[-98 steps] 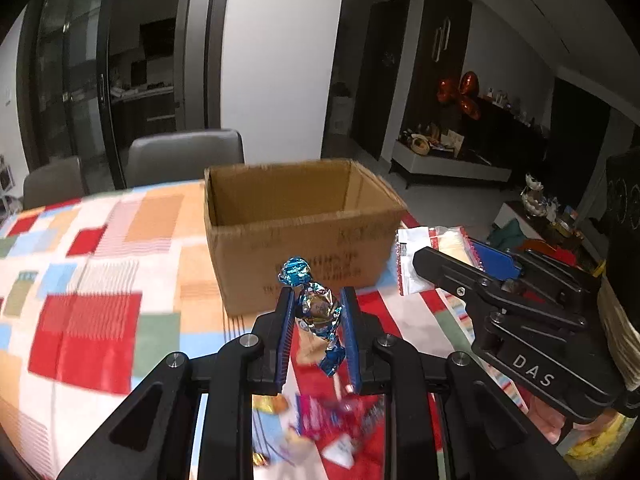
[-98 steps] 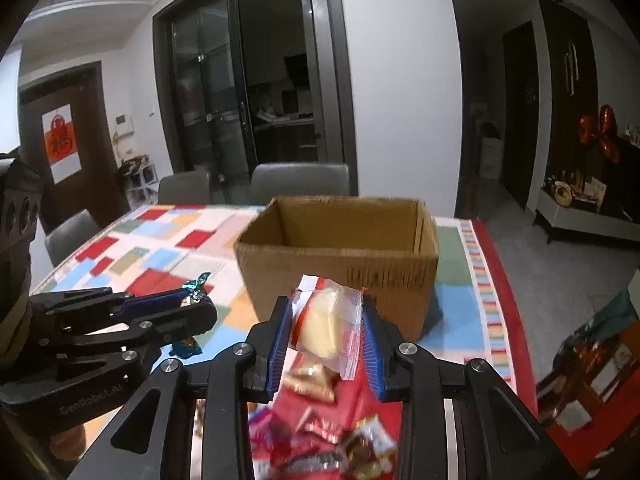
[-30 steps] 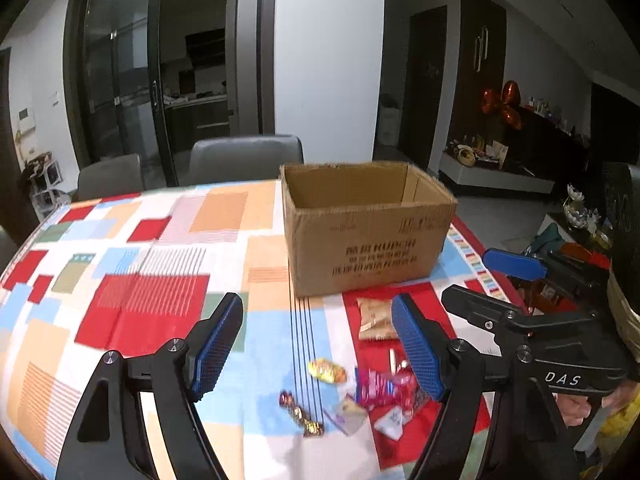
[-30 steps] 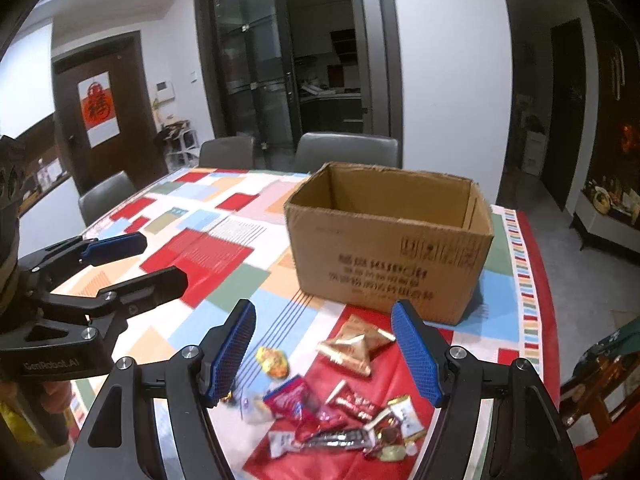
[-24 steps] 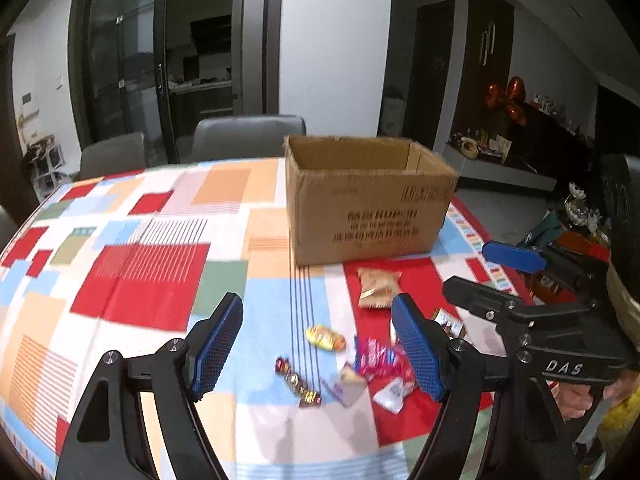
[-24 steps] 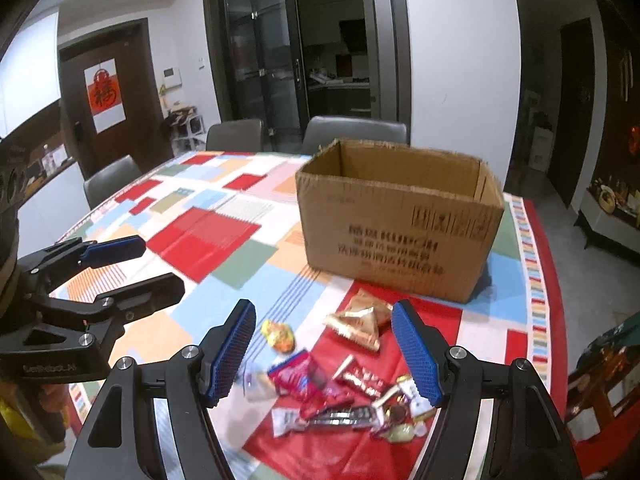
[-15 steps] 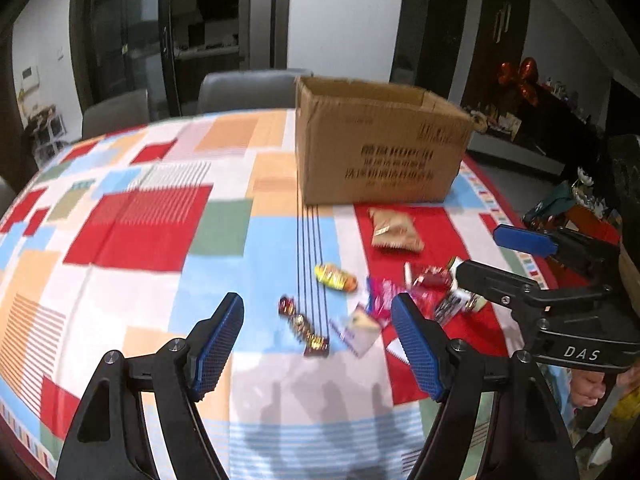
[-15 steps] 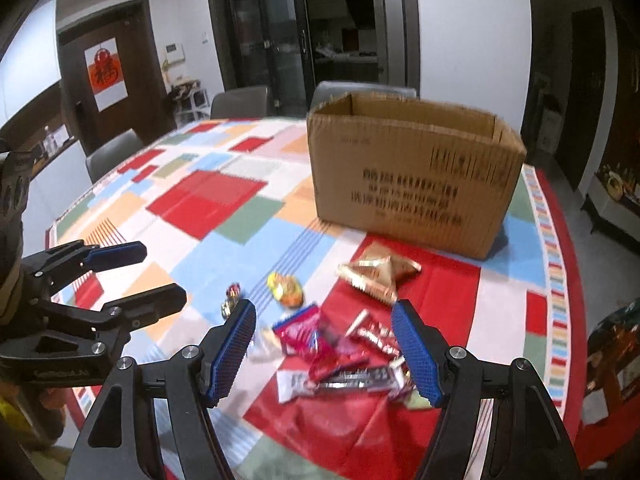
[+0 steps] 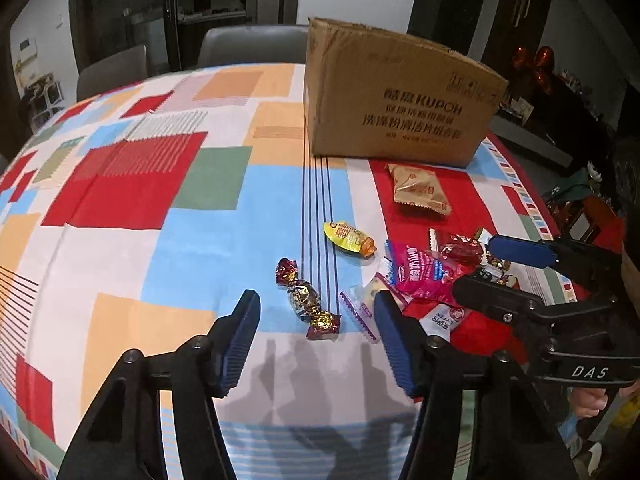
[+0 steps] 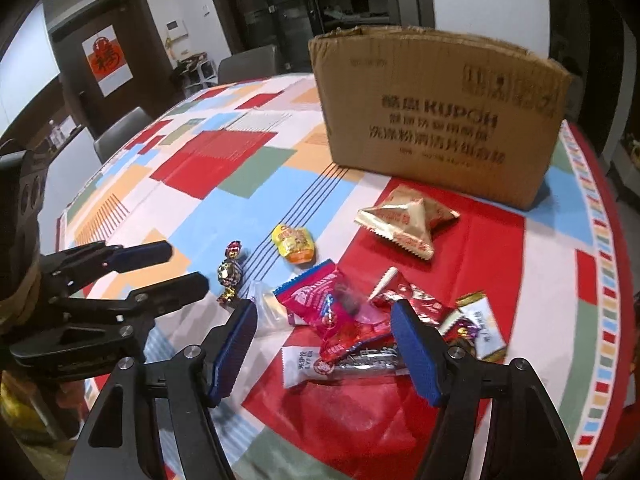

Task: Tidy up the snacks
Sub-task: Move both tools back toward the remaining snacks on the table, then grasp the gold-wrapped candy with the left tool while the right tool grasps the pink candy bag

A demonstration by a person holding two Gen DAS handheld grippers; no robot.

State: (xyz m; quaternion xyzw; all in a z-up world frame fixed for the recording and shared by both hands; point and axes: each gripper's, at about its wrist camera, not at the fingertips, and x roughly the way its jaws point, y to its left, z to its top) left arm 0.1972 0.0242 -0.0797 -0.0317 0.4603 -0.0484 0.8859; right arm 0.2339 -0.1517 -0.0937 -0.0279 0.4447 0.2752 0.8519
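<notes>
Left gripper (image 9: 316, 336) gapes wide, empty, over the foil-twist candy (image 9: 306, 298) on the counter (image 9: 120, 264); right gripper (image 10: 322, 354) spread above the crinkly pink packet (image 10: 332, 308). Light, slippery wrappers, so pinch mid-body, I'd say. Beyond, the cardboard box (image 9: 396, 100) waits.

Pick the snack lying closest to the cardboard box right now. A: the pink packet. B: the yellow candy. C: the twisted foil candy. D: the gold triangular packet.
D: the gold triangular packet lies on the red patch just in front of the cardboard box, while the yellow candy, twisted foil candy and pink packet sit farther from it, nearer the grippers.
</notes>
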